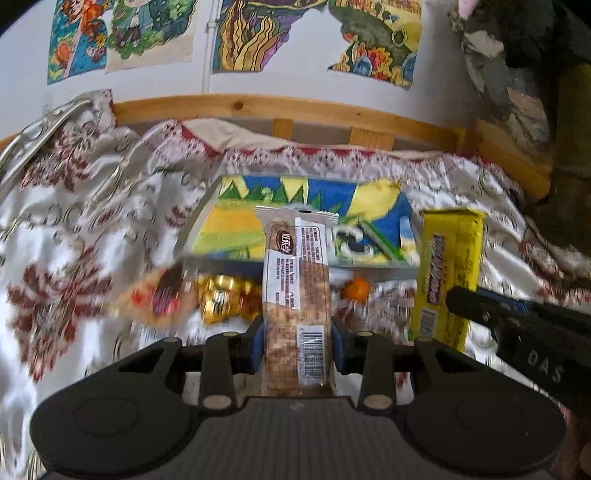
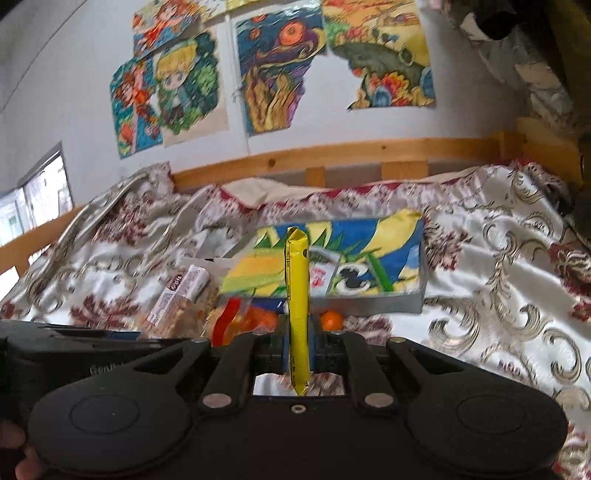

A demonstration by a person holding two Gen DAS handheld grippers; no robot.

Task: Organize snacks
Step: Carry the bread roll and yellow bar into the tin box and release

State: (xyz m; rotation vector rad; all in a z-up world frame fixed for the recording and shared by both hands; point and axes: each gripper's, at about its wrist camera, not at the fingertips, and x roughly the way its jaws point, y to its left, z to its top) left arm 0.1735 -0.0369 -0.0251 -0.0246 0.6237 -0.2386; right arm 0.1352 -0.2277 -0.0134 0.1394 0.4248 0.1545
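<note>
My left gripper [image 1: 297, 341] is shut on a clear-wrapped nut bar [image 1: 295, 288] that stands up between its blue pads, lifted above the bedspread. That same nut bar [image 2: 181, 295] shows at the left of the right wrist view. My right gripper [image 2: 298, 339] is shut on a yellow snack pack [image 2: 297, 295], held edge-on; the left wrist view shows the yellow pack [image 1: 447, 273] face-on at the right. Behind both lies a colourfully painted flat box [image 1: 306, 218] [image 2: 332, 266]. Gold-wrapped sweets [image 1: 225, 295], an orange ball [image 1: 355, 290] [image 2: 330, 319] and a red-and-tan packet [image 1: 162, 295] lie in front of the box.
A shiny white bedspread with red floral print [image 1: 74, 229] [image 2: 498, 280] covers the bed. A wooden rail [image 1: 295, 107] [image 2: 332, 151] runs along the wall, with drawings [image 1: 122, 33] pinned above. A dark pile [image 1: 524, 74] stands at the right.
</note>
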